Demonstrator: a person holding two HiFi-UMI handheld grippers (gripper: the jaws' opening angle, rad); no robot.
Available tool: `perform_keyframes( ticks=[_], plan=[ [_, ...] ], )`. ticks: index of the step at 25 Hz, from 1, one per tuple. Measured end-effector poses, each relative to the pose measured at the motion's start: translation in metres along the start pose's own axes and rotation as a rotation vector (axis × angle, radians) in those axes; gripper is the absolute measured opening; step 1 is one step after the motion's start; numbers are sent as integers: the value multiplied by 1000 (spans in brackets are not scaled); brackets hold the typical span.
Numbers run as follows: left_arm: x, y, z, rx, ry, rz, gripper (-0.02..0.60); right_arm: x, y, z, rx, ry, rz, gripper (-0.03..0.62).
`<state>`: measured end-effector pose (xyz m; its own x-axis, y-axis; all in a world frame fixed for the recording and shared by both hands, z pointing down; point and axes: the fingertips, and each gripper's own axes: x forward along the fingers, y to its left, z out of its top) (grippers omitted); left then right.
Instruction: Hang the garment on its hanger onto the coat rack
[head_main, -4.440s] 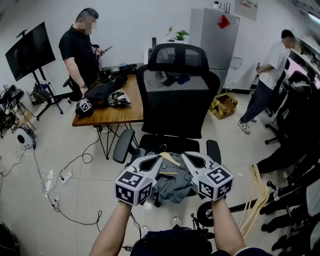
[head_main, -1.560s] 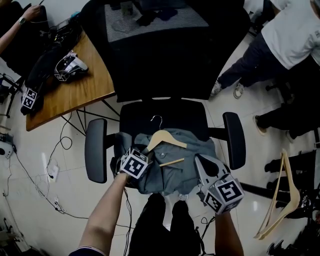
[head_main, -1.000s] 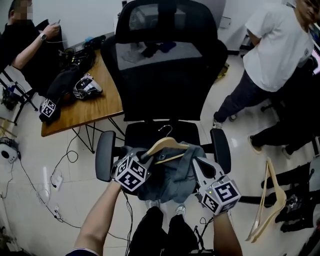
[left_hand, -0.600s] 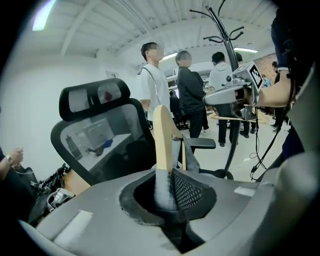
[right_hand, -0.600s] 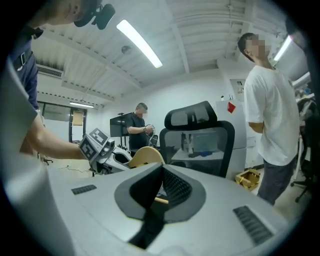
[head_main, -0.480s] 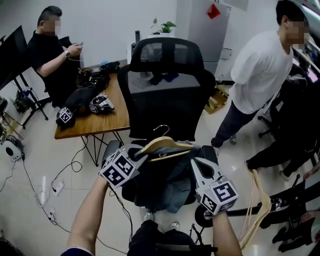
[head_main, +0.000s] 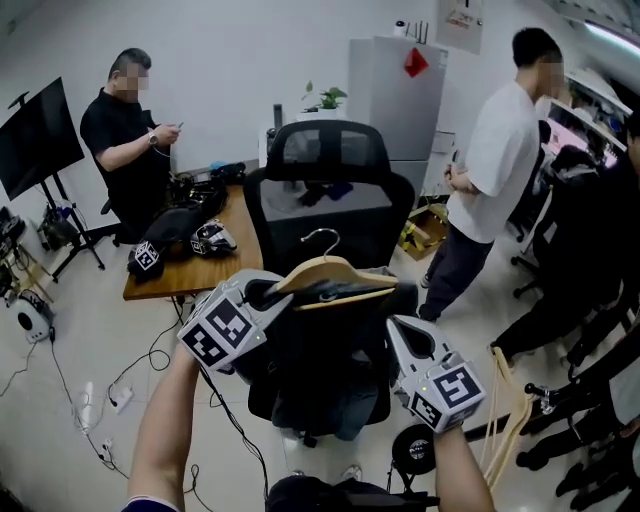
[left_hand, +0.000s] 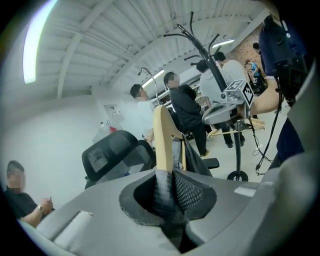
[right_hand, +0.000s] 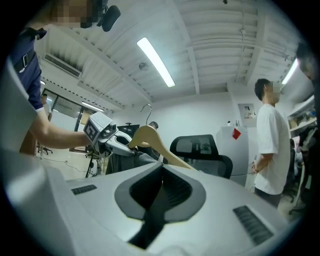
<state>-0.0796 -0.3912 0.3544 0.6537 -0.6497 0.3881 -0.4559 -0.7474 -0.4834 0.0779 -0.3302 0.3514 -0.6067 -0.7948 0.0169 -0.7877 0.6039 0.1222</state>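
Note:
A wooden hanger (head_main: 335, 274) with a metal hook (head_main: 322, 238) carries a dark grey garment (head_main: 320, 372) that hangs in the air in front of the black office chair (head_main: 330, 165). My left gripper (head_main: 262, 293) is shut on the hanger's left end, over a fold of the cloth; in the left gripper view the wooden hanger arm (left_hand: 161, 140) rises out of the jaws. My right gripper (head_main: 402, 332) is beside the garment's right side, shut with nothing in it (right_hand: 161, 167). The black coat rack (left_hand: 202, 47) with curved hooks stands ahead of the left gripper.
A wooden desk (head_main: 190, 272) with bags stands left of the chair. One person in black (head_main: 125, 125) stands behind it, and another in a white shirt (head_main: 495, 150) at the right. Spare wooden hangers (head_main: 510, 415) and black rods lie at the lower right. Cables cross the floor at the left.
My left gripper has lifted the hanger higher, so the garment has come up off the chair seat and hangs free. The right gripper has stayed beside it.

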Motion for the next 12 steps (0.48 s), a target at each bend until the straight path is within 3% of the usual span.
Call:
perform_keyframes(
  ticks=[12],
  plan=[
    [-83,31,122,196,-257,-106,64,-60,40,117,-171,-138,-280,0]
  ],
)
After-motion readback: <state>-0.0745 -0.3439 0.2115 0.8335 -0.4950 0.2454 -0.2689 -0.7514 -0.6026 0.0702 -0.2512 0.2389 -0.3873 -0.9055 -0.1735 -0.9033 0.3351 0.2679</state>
